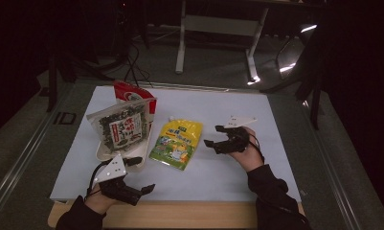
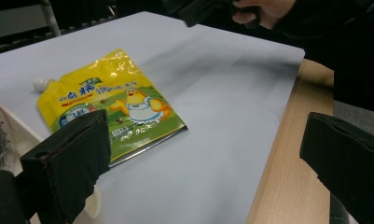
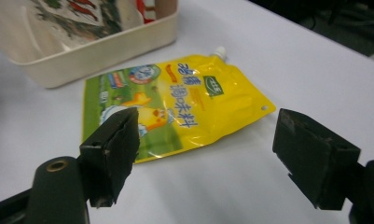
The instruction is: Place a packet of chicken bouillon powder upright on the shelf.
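Observation:
A yellow spouted pouch (image 1: 176, 143) (image 2: 114, 107) (image 3: 184, 107) lies flat in the middle of the white sheet (image 1: 237, 108). My right gripper (image 1: 214, 135) (image 3: 212, 154) hovers just right of it, open, with nothing between its jaws. Near the table's front edge, my left gripper (image 1: 142, 194) (image 2: 208, 158) is open and holds nothing, with the pouch beyond it. Left of the pouch, a cream box (image 1: 101, 152) (image 3: 96, 51) holds an upright seaweed bag (image 1: 121, 127) and a red bag (image 1: 132, 93).
The wooden table edge (image 1: 180, 215) (image 2: 287, 140) shows past the sheet at the front. A metal rail (image 1: 22, 153) runs along the left side. Another desk's legs (image 1: 181, 48) stand on the floor behind. The sheet's right half is bare.

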The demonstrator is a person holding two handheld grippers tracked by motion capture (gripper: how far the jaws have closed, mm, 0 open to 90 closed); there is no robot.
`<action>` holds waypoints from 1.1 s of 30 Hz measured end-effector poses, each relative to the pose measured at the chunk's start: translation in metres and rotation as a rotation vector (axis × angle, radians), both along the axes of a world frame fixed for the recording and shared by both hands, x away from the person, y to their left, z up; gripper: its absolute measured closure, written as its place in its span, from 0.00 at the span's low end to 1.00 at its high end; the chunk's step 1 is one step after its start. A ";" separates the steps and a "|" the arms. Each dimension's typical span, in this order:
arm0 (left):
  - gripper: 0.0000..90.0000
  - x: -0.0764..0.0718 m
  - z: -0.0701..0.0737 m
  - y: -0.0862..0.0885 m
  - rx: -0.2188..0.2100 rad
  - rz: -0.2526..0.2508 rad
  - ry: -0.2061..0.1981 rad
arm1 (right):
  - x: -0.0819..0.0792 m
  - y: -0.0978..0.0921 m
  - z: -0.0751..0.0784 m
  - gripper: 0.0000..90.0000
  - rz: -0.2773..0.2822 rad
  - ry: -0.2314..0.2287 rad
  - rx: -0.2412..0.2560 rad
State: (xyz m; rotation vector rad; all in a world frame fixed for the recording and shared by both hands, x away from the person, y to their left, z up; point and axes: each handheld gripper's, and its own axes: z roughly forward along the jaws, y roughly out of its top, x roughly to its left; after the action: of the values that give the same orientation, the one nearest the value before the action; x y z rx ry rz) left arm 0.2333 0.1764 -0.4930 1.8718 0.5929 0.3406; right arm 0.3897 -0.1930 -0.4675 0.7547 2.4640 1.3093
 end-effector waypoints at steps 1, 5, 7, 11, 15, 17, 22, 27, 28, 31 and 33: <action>0.03 0.000 0.000 0.000 -0.001 0.004 -0.005 | 0.004 0.002 -0.001 0.25 -0.009 0.005 -0.006; 0.03 -0.002 -0.001 0.000 0.001 0.003 -0.012 | 0.021 0.010 -0.009 0.26 -0.042 0.062 -0.011; 0.03 -0.002 -0.001 0.000 0.008 0.007 -0.011 | 0.030 0.013 -0.014 0.26 -0.072 0.085 -0.024; 0.03 -0.002 -0.004 0.000 0.009 0.002 -0.003 | 0.043 0.019 -0.022 0.26 -0.115 0.131 -0.047; 0.03 -0.003 -0.005 0.000 0.016 0.002 0.000 | 0.057 0.026 -0.032 0.26 -0.140 0.169 -0.093; 0.03 -0.003 -0.006 0.000 0.016 0.003 0.002 | 0.062 0.030 -0.035 0.26 -0.151 0.179 -0.108; 0.03 -0.003 -0.006 0.000 0.014 0.003 0.005 | 0.074 0.038 -0.040 0.26 -0.168 0.198 -0.146; 0.03 -0.003 -0.007 0.001 0.015 0.001 0.007 | 0.084 0.046 -0.044 0.25 -0.178 0.232 -0.163; 0.03 -0.003 -0.007 0.001 0.015 0.001 0.008 | 0.086 0.047 -0.044 0.25 -0.176 0.236 -0.165; 0.03 -0.003 -0.008 0.000 0.020 -0.002 0.009 | 0.090 0.053 -0.047 0.24 -0.178 0.257 -0.175; 0.03 -0.003 -0.008 -0.001 0.022 -0.005 0.008 | 0.092 0.057 -0.050 0.24 -0.181 0.271 -0.185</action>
State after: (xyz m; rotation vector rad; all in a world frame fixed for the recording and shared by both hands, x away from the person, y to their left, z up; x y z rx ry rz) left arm 0.2298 0.1758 -0.5008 1.8965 0.5917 0.3382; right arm 0.4819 -0.1358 -0.5175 1.1403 2.5998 0.9530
